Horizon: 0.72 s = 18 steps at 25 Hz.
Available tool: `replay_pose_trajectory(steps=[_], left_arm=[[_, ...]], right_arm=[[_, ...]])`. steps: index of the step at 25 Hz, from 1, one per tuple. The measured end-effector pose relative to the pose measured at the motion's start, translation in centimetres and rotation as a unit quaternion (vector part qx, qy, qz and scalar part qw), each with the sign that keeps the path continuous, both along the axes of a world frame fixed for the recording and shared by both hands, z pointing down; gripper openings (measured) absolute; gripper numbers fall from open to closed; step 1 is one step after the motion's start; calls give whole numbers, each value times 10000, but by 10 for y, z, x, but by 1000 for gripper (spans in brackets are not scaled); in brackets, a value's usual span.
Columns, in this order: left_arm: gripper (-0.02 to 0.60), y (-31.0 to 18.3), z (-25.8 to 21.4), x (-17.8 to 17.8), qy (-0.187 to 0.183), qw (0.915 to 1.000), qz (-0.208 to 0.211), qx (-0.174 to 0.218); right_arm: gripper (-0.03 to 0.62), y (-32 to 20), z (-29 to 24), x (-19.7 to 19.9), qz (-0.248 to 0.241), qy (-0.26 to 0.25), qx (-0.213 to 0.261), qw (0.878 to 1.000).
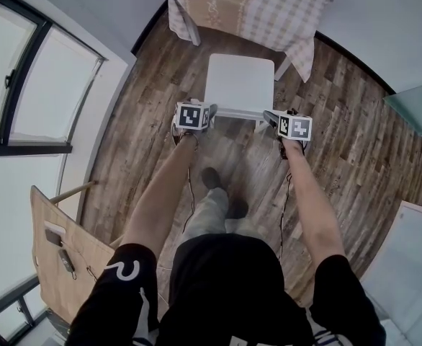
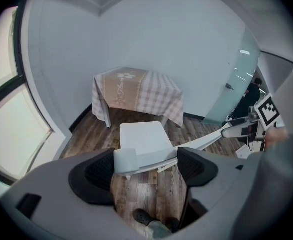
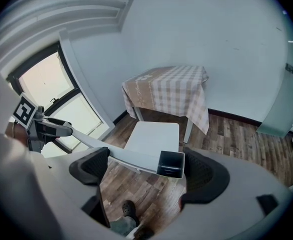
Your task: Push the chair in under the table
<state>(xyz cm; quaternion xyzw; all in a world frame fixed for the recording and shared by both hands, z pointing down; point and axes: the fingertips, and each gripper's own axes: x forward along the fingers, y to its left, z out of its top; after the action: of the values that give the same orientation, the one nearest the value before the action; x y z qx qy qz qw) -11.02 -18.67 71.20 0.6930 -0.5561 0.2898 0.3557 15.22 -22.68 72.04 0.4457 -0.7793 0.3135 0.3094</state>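
A white chair point(image 1: 240, 81) stands on the wood floor facing a table point(image 1: 283, 13) draped in a checked cloth, its seat just short of the table's edge. My left gripper point(image 1: 209, 112) is at the left end of the chair's top back rail point(image 1: 236, 114) and my right gripper point(image 1: 271, 118) at the right end. In the left gripper view, the rail point(image 2: 151, 159) lies across the wide gap of the left gripper point(image 2: 145, 170). The right gripper view shows the rail's dark end cap point(image 3: 170, 164) within the right gripper point(image 3: 145, 171). Both stand open against the rail.
Large windows point(image 1: 24, 85) run along the left wall. A wooden board point(image 1: 60, 258) with small items sits at the lower left. A frosted glass panel point(image 1: 416, 107) is at the right and a white panel point(image 1: 412, 265) at the lower right. The person's feet point(image 1: 218, 189) are behind the chair.
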Motion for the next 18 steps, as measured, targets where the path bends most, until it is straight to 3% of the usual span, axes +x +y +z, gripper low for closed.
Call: replay_pose_trajectory(steps=[18], left_arm=[[393, -78, -2, -44, 49, 9991, 398, 165]], right_arm=[[483, -55, -3, -42, 440, -19, 105, 9990]])
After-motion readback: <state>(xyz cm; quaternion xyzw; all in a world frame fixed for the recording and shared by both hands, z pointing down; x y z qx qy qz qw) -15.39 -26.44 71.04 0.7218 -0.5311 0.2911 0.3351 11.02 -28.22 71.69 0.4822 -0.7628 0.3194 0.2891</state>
